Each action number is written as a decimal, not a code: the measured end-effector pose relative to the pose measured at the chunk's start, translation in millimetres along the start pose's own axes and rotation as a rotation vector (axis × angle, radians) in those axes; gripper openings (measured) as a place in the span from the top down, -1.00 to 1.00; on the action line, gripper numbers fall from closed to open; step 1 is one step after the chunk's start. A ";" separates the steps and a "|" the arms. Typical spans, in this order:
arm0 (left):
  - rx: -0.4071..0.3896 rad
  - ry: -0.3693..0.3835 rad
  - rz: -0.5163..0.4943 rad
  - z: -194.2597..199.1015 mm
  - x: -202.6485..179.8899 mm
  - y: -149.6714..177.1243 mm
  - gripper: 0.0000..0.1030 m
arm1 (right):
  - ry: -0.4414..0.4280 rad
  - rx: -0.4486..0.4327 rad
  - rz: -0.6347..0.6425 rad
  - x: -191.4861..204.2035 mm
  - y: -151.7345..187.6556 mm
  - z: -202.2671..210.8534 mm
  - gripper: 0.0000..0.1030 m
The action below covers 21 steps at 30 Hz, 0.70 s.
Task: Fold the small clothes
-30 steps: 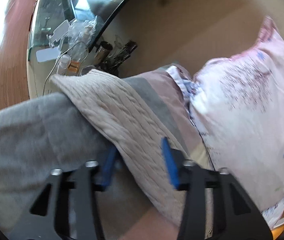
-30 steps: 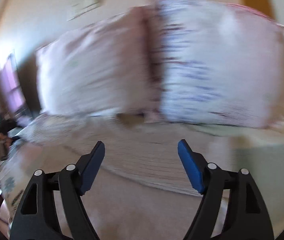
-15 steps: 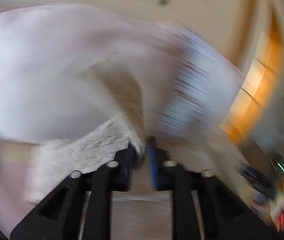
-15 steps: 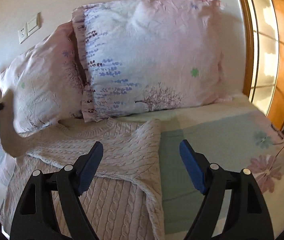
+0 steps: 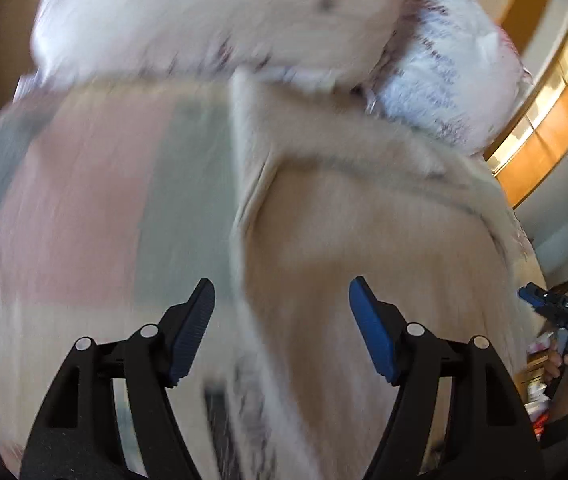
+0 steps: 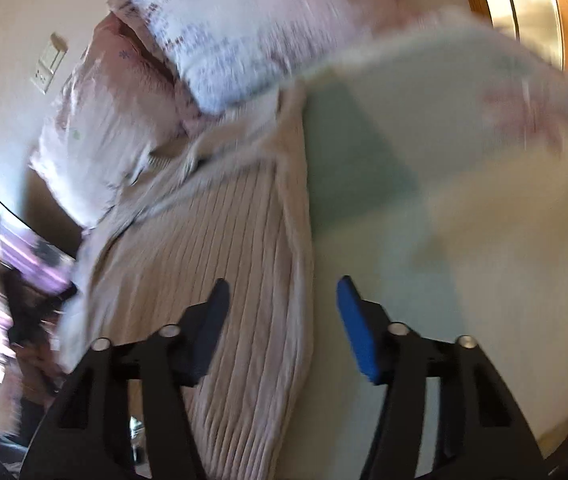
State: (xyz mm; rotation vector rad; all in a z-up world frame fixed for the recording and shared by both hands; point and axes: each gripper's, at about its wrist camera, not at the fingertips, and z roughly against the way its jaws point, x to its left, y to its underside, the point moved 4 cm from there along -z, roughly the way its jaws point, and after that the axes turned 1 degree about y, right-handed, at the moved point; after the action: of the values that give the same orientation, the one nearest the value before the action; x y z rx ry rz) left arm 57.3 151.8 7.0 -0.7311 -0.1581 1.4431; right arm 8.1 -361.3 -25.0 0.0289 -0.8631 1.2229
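A beige cable-knit sweater (image 5: 367,220) lies flat on the bed, with both sleeves folded in over the body. It also shows in the right wrist view (image 6: 224,264). My left gripper (image 5: 282,294) is open and empty above the sweater's left edge. My right gripper (image 6: 282,292) is open and empty above the sweater's right edge, which passes between its jaws. Both views are motion-blurred. My right gripper also appears at the far right of the left wrist view (image 5: 559,308).
The bed sheet (image 5: 84,200) has pink and grey-green blocks; it also shows in the right wrist view (image 6: 423,184). Two floral pillows (image 6: 252,28) lean against the wall at the head of the bed. An orange wooden window frame (image 5: 551,120) stands at the right.
My left gripper closed on the sweater sleeve, carried it across onto the body, then opened and let go. My right gripper stayed open and swung down toward the sweater's right edge.
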 end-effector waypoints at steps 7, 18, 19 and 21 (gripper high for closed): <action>0.010 0.119 0.053 23.2 -20.5 73.7 -0.06 | -0.208 0.129 -0.100 8.6 56.7 -0.5 0.62; 0.040 0.275 0.100 9.3 -40.9 80.8 0.85 | -0.376 -0.011 -0.034 54.9 18.8 11.1 0.84; 0.016 0.288 0.087 12.9 -40.1 68.8 0.86 | -0.391 -0.046 -0.016 63.1 3.8 15.0 0.85; -0.083 0.297 0.074 24.4 -34.1 23.6 0.87 | -0.437 -0.137 0.025 82.8 -39.9 22.0 0.85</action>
State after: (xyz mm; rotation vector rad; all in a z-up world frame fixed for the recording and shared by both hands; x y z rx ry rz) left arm 19.4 127.6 24.2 -1.0185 0.0393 1.3865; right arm 34.9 -319.9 55.7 0.1805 -1.3299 1.1963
